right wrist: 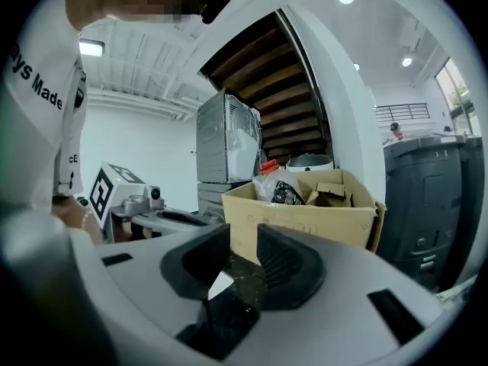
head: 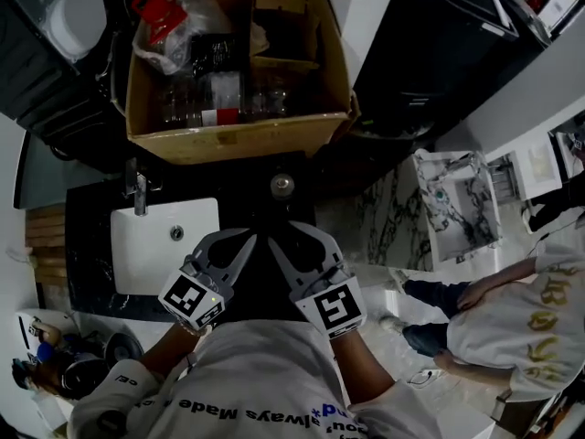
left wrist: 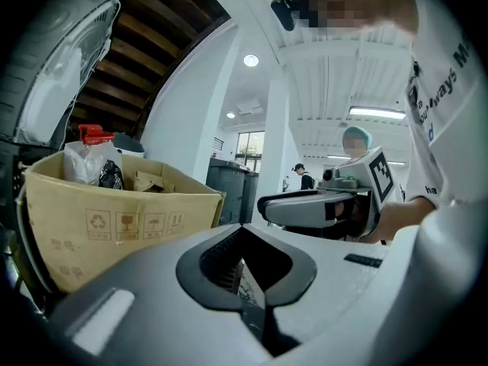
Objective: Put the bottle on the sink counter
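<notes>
Seen from above, a round silver-topped thing (head: 281,185), likely the bottle, stands on the black sink counter (head: 239,183) between the cardboard box (head: 238,137) and my grippers. More clear bottles (head: 212,99) lie inside the box. Both grippers hang close to my chest, short of the counter's front edge. My left gripper (head: 251,238) (left wrist: 244,231) has its pads meeting at the tips and holds nothing. My right gripper (head: 285,236) (right wrist: 242,239) shows a narrow gap between its pads, with nothing in it. Each gripper sees the other beside it.
A white basin (head: 164,243) with a chrome tap (head: 139,192) is set in the counter at the left. A plastic bag with a red top (head: 164,16) sits in the box. A dark bin (head: 439,44) stands at the right. A person (head: 512,318) crouches on the marble floor.
</notes>
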Motion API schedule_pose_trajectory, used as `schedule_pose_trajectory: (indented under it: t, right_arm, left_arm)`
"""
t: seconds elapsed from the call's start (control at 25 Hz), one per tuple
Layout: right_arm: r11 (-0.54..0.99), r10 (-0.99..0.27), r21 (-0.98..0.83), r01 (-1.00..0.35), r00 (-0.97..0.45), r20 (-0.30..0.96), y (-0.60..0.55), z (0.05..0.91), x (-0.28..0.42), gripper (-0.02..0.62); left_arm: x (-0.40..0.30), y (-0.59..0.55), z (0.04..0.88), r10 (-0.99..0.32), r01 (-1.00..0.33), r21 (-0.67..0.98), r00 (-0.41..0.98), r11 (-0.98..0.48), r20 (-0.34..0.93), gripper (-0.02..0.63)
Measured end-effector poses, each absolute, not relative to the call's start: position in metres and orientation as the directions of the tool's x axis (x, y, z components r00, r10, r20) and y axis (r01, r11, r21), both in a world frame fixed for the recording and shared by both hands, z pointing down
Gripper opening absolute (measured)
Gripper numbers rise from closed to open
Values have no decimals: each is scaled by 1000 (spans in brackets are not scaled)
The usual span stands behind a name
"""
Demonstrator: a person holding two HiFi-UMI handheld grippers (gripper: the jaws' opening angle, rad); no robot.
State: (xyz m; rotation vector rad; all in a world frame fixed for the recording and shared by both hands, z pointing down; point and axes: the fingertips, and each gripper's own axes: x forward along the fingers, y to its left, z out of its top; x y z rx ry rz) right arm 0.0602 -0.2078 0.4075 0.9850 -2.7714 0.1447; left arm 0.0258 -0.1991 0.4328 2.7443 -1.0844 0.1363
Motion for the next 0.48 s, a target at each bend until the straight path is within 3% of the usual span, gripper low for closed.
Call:
schedule_pose_trajectory:
  t: [0.48]
  right_arm:
    - [785, -608, -38, -618, -781, 141, -158, 343, 61, 63]
  left_arm:
    - [34, -155, 366, -655, -658, 102, 753, -746, 70, 2]
